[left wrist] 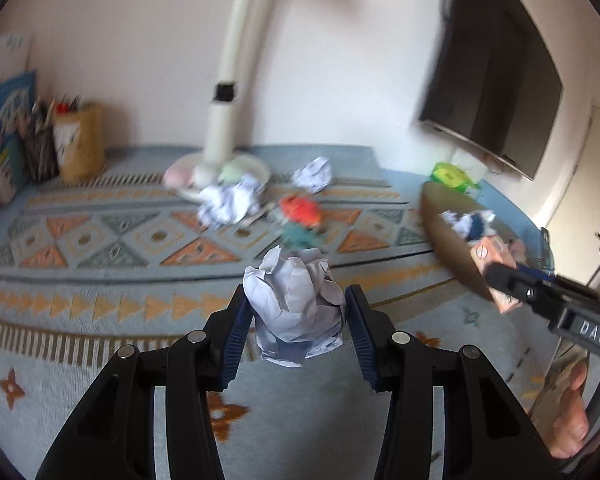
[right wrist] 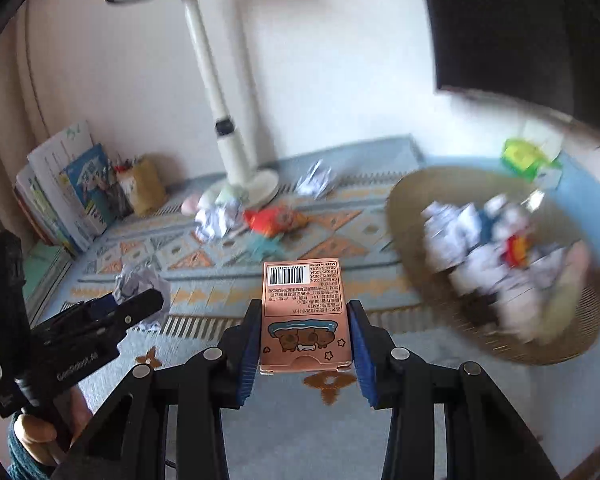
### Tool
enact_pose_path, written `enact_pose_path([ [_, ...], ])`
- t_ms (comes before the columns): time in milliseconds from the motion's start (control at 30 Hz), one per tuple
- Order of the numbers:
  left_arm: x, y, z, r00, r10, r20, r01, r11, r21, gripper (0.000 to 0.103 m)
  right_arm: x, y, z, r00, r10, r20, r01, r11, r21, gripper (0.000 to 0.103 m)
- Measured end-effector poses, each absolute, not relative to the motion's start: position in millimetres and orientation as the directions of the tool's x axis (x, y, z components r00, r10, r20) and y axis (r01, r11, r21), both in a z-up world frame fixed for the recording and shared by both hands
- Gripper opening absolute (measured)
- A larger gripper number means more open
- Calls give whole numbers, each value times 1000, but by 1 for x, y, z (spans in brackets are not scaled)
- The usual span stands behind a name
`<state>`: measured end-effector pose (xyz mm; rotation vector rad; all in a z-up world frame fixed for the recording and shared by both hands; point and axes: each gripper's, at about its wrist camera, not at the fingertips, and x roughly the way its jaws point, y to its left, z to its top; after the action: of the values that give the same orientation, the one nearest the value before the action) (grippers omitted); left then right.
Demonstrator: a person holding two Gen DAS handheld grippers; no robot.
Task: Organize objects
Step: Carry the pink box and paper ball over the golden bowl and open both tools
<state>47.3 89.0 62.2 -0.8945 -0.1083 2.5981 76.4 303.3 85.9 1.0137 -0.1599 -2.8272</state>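
Observation:
A crumpled white paper ball (left wrist: 292,292) is pinched between the blue pads of my left gripper (left wrist: 297,312), which is shut on it above the patterned mat. My right gripper (right wrist: 304,310) is shut on a pink card box (right wrist: 302,300) with a barcode and a cartoon print, also held off the mat. The woven basket (right wrist: 416,272) sits to the right, holding several paper balls and small items. In the left wrist view the right gripper (left wrist: 500,276) shows with the pink box (left wrist: 486,254) in front of the basket (left wrist: 440,232). In the right wrist view the left gripper (right wrist: 140,300) shows at the left with its paper ball (right wrist: 136,282).
Two more paper balls (right wrist: 316,180) (right wrist: 216,220) and an orange toy (right wrist: 276,220) lie on the mat (right wrist: 340,240) near a white desk lamp (right wrist: 236,152). Books (right wrist: 68,184) and a pen holder (right wrist: 144,188) stand at the back left. A green object (right wrist: 524,156) and a dark screen (right wrist: 520,32) are at the back right.

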Motion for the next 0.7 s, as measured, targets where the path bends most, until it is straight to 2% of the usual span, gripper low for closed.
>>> enact_pose_path([
  [133,55,132,98,-725,459,-514,-432,-884,-179,44,100,342,123,-829,-95,-551,20,-990,140,40],
  [300,27,204,135,-584,662,-469,-608,-740,-288,44,119,406,160,-876,67,-478,-167,-971,170,40],
  [400,5,245,136,-511,718,-473,-653,-682,-330,44,116,449,160,-860,128,-493,-280,-927,248,40],
  [467,-10,269,126,-466,728,-503,-660,-664,-351,44,104,469,150,-839,100,-534,-297,-908,297,40],
  [533,-22,285,113,-440,733,-518,-655,-657,-374,52,94,478,139,-828,76,-555,-297,-899,321,41],
  [600,-26,291,102,-435,713,-550,-645,-673,-362,84,79,485,126,-798,41,-601,-297,-895,332,41],
  [700,-29,285,92,-460,685,-565,-620,-703,-349,90,77,494,111,-784,38,-620,-328,-873,361,44],
])
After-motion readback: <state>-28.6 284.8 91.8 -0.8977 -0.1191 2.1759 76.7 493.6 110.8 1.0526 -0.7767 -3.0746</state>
